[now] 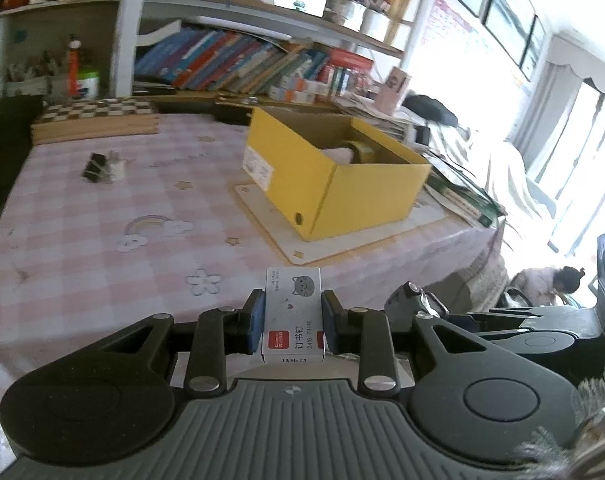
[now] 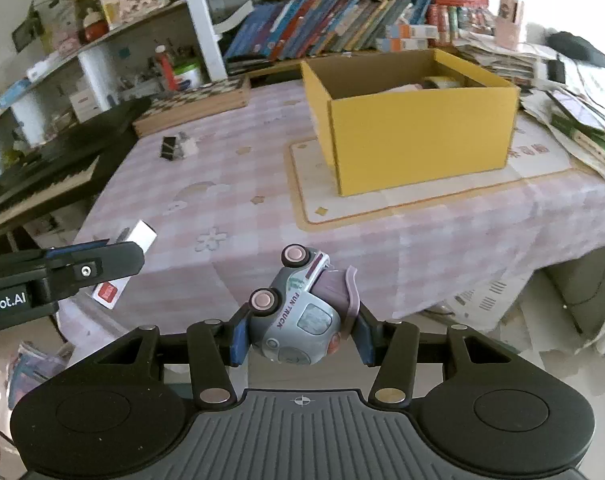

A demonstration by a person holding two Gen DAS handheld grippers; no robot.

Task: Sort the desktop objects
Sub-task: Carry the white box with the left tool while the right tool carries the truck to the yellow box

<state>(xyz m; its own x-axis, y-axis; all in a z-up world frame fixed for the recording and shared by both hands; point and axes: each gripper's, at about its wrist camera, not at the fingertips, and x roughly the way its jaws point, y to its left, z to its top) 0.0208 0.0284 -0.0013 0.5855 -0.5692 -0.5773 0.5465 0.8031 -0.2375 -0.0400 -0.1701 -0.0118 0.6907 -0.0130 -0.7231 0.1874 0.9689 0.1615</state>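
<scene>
My left gripper point(image 1: 291, 322) is shut on a small white staple box point(image 1: 293, 312) with a grey cat drawing, held above the near edge of the pink checked tablecloth point(image 1: 102, 208). My right gripper point(image 2: 300, 334) is shut on a grey-blue toy truck point(image 2: 298, 312) with pink wheels, lying on its side between the pads. The left gripper point(image 2: 62, 276) with the staple box point(image 2: 140, 236) shows at the left of the right wrist view. An open yellow cardboard box point(image 1: 342, 184) point(image 2: 418, 136) stands on a mat further back, with a tape roll point(image 1: 360, 151) inside.
Black binder clips point(image 1: 102, 168) point(image 2: 176, 147) lie on the cloth at the far left. A wooden chessboard case point(image 1: 94, 118) sits at the back edge. Bookshelves point(image 1: 242, 60) crowd the wall behind. Stacked papers point(image 2: 574, 120) lie right of the box. A keyboard point(image 2: 42, 184) stands left of the table.
</scene>
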